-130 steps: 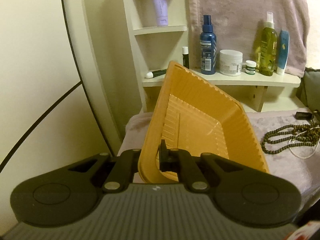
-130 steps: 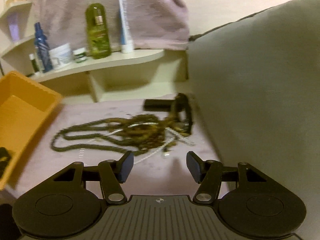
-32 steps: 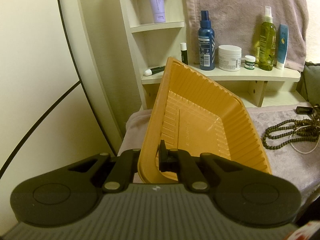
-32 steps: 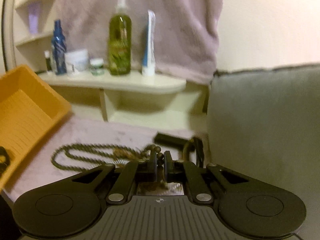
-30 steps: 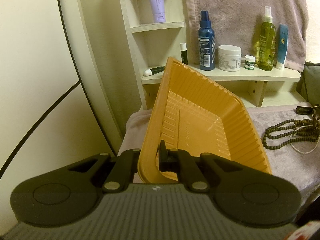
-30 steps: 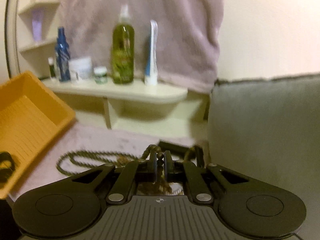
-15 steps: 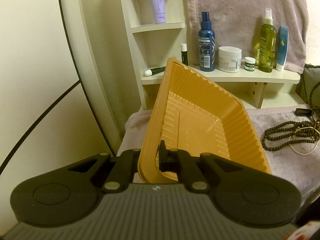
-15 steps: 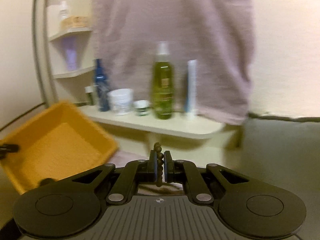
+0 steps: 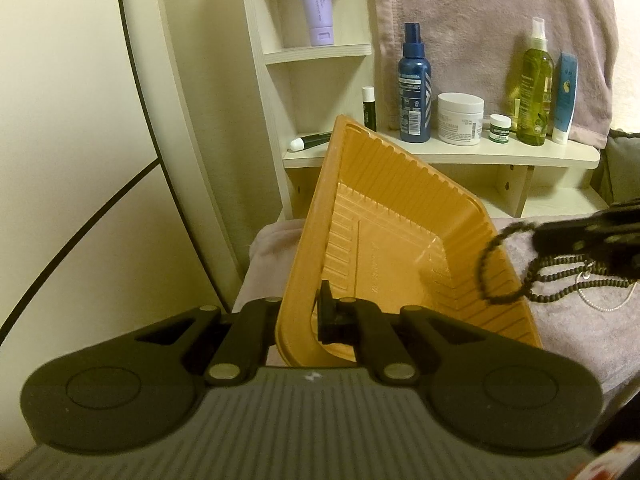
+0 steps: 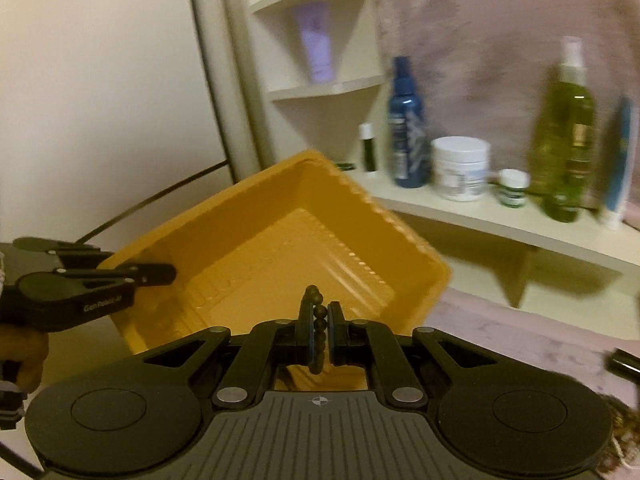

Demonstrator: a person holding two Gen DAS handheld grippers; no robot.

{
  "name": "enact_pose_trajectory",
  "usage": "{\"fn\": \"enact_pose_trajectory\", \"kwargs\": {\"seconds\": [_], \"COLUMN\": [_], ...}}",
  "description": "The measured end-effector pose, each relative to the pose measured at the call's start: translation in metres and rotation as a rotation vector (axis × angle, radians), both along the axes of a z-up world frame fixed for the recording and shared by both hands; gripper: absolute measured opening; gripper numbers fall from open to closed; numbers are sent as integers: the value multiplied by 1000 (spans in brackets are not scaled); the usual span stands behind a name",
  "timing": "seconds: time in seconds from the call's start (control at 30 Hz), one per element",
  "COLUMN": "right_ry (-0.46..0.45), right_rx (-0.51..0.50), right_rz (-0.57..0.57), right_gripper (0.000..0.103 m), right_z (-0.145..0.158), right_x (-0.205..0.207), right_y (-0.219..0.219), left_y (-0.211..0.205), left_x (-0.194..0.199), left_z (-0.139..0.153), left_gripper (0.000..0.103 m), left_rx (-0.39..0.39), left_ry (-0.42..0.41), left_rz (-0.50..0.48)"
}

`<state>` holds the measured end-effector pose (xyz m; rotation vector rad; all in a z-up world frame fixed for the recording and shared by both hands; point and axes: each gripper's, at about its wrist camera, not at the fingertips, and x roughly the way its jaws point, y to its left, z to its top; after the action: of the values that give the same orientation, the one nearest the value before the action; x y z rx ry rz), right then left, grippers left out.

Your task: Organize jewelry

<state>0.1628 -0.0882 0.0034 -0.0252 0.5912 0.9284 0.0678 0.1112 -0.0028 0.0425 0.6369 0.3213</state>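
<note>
My left gripper [image 9: 304,312] is shut on the near rim of an orange plastic tray [image 9: 384,248] and holds it tilted up; it also shows at the left of the right wrist view [image 10: 160,272]. My right gripper [image 10: 320,320] is shut on a dark beaded necklace [image 10: 319,312], just above the tray's [image 10: 280,264] near right edge. In the left wrist view the right gripper [image 9: 540,240] comes in from the right with the necklace loop [image 9: 494,268] hanging over the tray's right rim. More beads and a thin silver chain [image 9: 608,300] lie on the purple cloth.
A cream shelf [image 9: 520,154] behind holds a blue spray bottle [image 9: 414,84], a white jar [image 9: 460,118], a small green jar [image 9: 500,130], a green bottle [image 9: 534,88] and a blue tube [image 9: 565,98]. A pink towel [image 9: 480,20] hangs above. A grey cushion [image 9: 624,164] stands at the right.
My right gripper closed on the beaded necklace, lifted it off the cloth and swung left over the tray. The left gripper kept the tray tilted and still.
</note>
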Motion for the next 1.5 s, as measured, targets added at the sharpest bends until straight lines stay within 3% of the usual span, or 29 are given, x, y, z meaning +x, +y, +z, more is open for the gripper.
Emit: {"fn": "enact_pose_trajectory", "kwargs": {"seconds": [0.2,0.23,0.27,0.33,0.53,0.7,0.83,0.93,1.07,1.5], "right_ry": [5,8,11,14,24,1,-24,-37,-65,-159], "right_rx": [-21,-24,-19,1,-12,-117,-225,-305,-394,-554], "right_rz": [53,48,33,-7,-209,-379,-451,-463,-433,-350], "right_gripper": [10,21,41,51,51,51,48,33,24,13], "right_z": [-12,-14,-16,-17,-25,-41,-52,-61,-71,-90], "right_x": [5,5,5,6,13,18,23,27,30,37], "right_y": [21,21,17,6,-54,-112,-143,-155,-158,-143], "left_y": [2,2,2,2,2,3,4,4,4,3], "left_x": [1,0,1,1,1,1,1,1,1,1], "left_z": [-1,-1,-1,-1,-2,-2,-3,-3,-2,-2], "left_gripper": [5,5,5,5,5,5,5,5,5,5], "left_rx": [-5,-6,-6,-7,-7,-8,-5,-3,-4,-1], "left_ry": [-2,-2,-1,-2,-2,-1,-1,-1,1,1], "left_rz": [1,1,1,1,1,3,2,4,4,4]}}
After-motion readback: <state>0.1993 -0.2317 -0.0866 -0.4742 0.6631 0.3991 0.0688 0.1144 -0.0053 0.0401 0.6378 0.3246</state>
